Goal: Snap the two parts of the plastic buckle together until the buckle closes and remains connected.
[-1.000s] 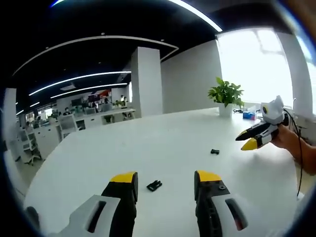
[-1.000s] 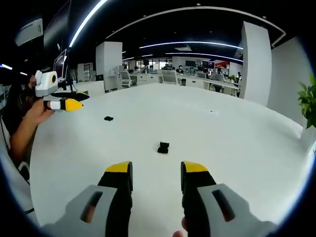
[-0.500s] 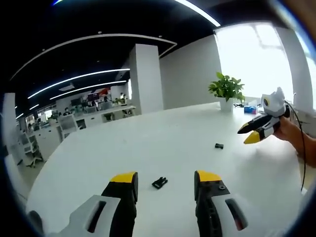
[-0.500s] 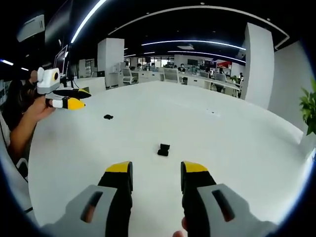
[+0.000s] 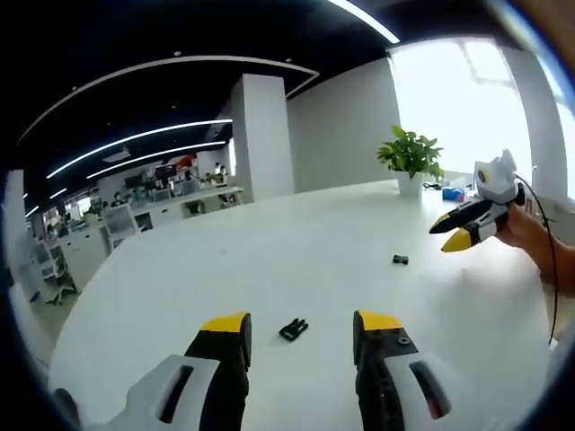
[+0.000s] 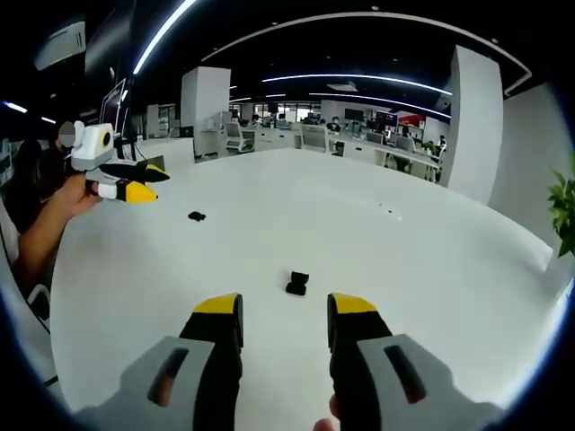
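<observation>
On the big white tabletop (image 5: pixel 296 260), one small black plastic buckle part (image 5: pixel 293 329) lies before my left gripper (image 5: pixel 301 328), the other black buckle part (image 6: pixel 296 284) before my right gripper (image 6: pixel 283 310), well apart.

Two buckle parts (image 5: pixel 293 329) (image 5: pixel 400 259), two grippers (image 5: pixel 296 328) (image 6: pixel 274 310), one plant (image 5: pixel 411 155).

The tabletop (image 5: pixel 314 260) was a smooth white surface with a soft sheen, catching the window light. Both buckle parts, one (image 5: pixel 293 329) by the left tongs (image 5: pixel 301 337) and one (image 6: pixel 296 284) before the right tongs (image 6: pixel 284 316), looked like black, matt plastic. The tongs' jaws were matt black with glossy yellow tips, their bodies smooth grey plastic. The pillar (image 5: pixel 262 135) was plain matt white.
</observation>
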